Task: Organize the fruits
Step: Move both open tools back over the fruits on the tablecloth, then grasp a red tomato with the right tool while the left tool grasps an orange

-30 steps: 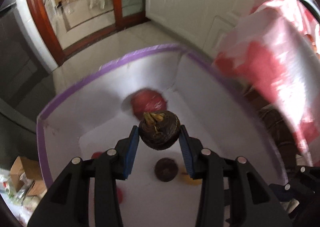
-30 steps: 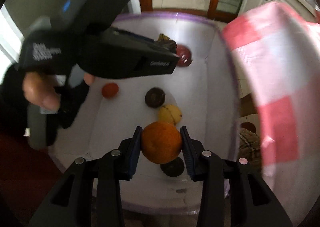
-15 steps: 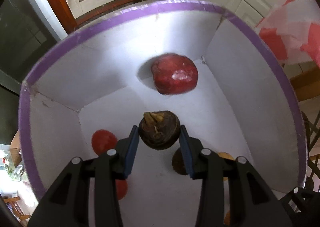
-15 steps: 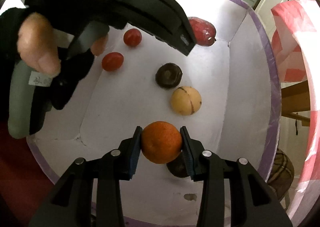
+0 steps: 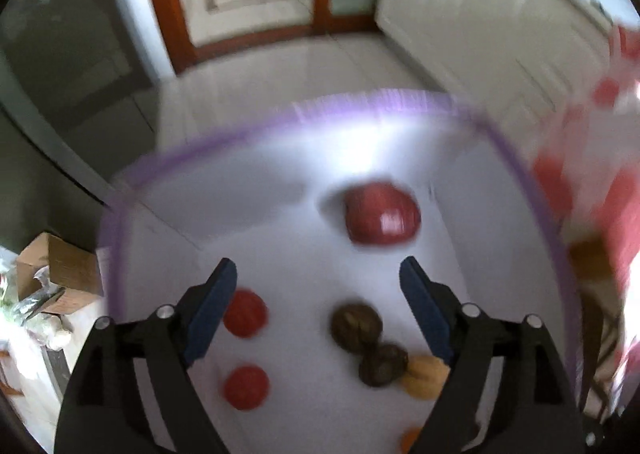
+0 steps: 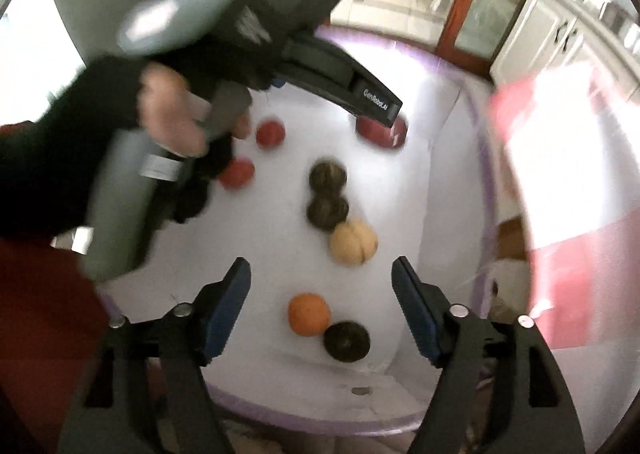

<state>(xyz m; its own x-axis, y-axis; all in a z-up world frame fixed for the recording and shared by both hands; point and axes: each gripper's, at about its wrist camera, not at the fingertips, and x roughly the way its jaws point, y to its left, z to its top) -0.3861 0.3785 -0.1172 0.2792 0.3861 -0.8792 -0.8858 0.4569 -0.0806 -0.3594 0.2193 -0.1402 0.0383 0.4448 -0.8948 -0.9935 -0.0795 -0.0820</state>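
three dark fruits (image 6: 328,177), two tomatoes (image 6: 271,133), one orange (image 6: 309,314)

Left gripper (image 5: 318,274), right gripper (image 6: 321,272): black plastic arms, blue pads, silver screw heads. Left unit's body grey w/ black housing, white lettering on side. Hand (image 6: 170,116) in black fingerless glove, dark red sleeve.

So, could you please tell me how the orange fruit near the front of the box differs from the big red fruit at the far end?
The orange fruit is small, round and bright orange; the big red fruit is clearly larger, dark red and glossy. The orange fruit touches a dark fruit, while the big red fruit lies alone near the far wall. Both rest on the floor of the white box, in neither gripper.
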